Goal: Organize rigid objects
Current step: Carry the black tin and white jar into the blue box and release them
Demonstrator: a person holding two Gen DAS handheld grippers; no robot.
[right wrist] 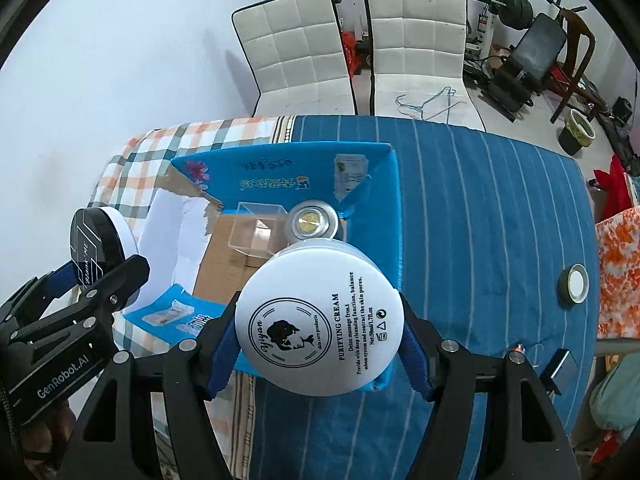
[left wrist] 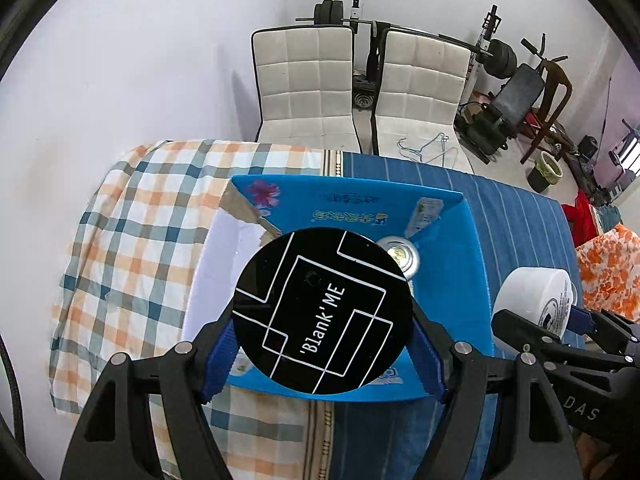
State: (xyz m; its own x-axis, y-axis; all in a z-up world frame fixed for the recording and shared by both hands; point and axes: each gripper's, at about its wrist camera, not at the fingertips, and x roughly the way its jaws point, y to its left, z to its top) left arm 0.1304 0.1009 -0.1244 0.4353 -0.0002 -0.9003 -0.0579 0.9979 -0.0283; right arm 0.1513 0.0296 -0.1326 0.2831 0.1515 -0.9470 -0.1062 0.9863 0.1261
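My left gripper [left wrist: 322, 344] is shut on a round black-lidded jar [left wrist: 323, 312] marked 'Blank'ME, held above the open blue cardboard box [left wrist: 472, 248]. My right gripper [right wrist: 320, 352] is shut on a white cream jar [right wrist: 319, 320] with a printed label, also over the box [right wrist: 394, 208]. Inside the box lie a clear plastic case [right wrist: 258, 232] and a silver round tin [right wrist: 312, 222]. The left gripper [right wrist: 94, 280] with its black jar [right wrist: 94, 240] shows at the left of the right wrist view. The white jar [left wrist: 536, 296] shows at the right of the left wrist view.
The box sits on a table under a blue striped cloth [right wrist: 480, 200] and a checked cloth [left wrist: 140, 220]. A roll of tape [right wrist: 576, 283] and a small dark object [right wrist: 558, 364] lie to the right. Two white chairs [left wrist: 304, 80] stand behind the table.
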